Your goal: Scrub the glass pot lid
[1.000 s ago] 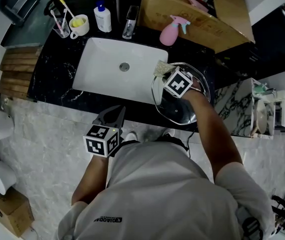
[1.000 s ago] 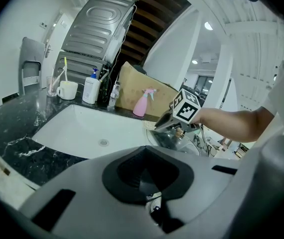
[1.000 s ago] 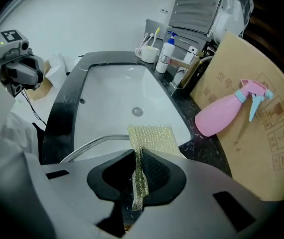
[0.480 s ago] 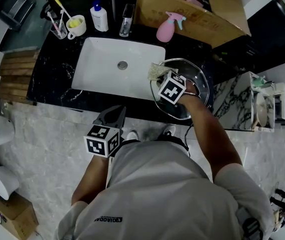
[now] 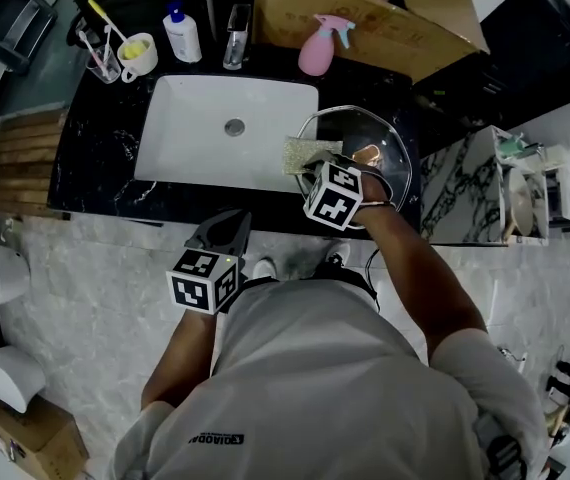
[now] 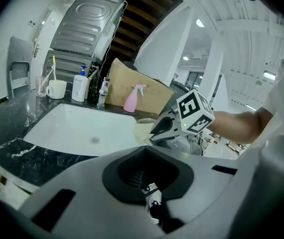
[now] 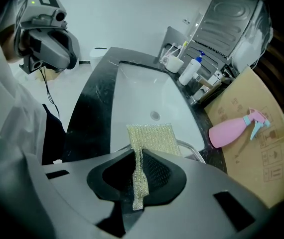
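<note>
The black worktop (image 5: pixel 95 158) is spanning the upper half of the head view, carrying the white sink (image 5: pixel 185 158) at upper centre. A cardboard box (image 5: pixel 365 18) is sitting along the top edge, its contents cut off. The glass pot lid (image 5: pixel 350 128) is lying just right of the sink. The right gripper (image 5: pixel 310 168) is clamping a mesh scourer (image 5: pixel 300 154) at the lid's left rim. The left gripper (image 5: pixel 222 230), jaws together on nothing, is hanging below centre, off the worktop. A mug (image 5: pixel 137 56) at upper left is holding something yellow, hard to make out.
</note>
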Demonstrator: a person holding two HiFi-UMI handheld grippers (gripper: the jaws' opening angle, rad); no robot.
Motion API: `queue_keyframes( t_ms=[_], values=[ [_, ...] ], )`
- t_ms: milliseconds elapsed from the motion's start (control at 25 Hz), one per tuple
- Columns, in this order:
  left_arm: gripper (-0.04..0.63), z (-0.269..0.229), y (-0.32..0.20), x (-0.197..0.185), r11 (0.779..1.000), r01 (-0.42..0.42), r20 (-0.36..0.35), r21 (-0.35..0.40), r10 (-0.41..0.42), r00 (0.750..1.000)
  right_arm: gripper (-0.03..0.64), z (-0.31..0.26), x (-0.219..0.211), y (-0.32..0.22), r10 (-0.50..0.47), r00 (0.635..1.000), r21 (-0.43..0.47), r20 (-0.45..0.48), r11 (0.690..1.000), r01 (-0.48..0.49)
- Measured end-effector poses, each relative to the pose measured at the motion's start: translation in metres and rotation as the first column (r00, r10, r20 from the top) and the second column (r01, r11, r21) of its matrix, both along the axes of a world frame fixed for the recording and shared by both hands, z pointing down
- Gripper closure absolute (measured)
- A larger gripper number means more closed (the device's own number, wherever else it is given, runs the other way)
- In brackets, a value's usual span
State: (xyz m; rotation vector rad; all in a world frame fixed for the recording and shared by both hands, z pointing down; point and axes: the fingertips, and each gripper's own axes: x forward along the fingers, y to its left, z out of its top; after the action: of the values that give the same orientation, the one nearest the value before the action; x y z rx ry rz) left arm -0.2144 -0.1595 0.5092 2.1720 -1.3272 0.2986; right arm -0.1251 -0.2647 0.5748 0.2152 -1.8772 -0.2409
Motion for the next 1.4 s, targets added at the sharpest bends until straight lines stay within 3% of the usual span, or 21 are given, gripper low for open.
queue_keyframes(
  t_ms=[600, 1400],
  values=[
    [0.583, -0.003, -0.007, 0.035, 0.992, -0.129, 0.014, 0.01, 0.129, 0.992, 0.541, 0.002, 0.028, 0.04, -0.146, 0.986, 0.127, 0.079, 0.983, 0.136],
    [0.583, -0.002, -0.008, 0.076, 0.97, -0.242, 0.01, 0.003, 0.242, 0.97, 0.541, -0.002, 0.075, 0.061, -0.049, 0.987, 0.136, 0.153, 0.99, 0.028]
  ],
)
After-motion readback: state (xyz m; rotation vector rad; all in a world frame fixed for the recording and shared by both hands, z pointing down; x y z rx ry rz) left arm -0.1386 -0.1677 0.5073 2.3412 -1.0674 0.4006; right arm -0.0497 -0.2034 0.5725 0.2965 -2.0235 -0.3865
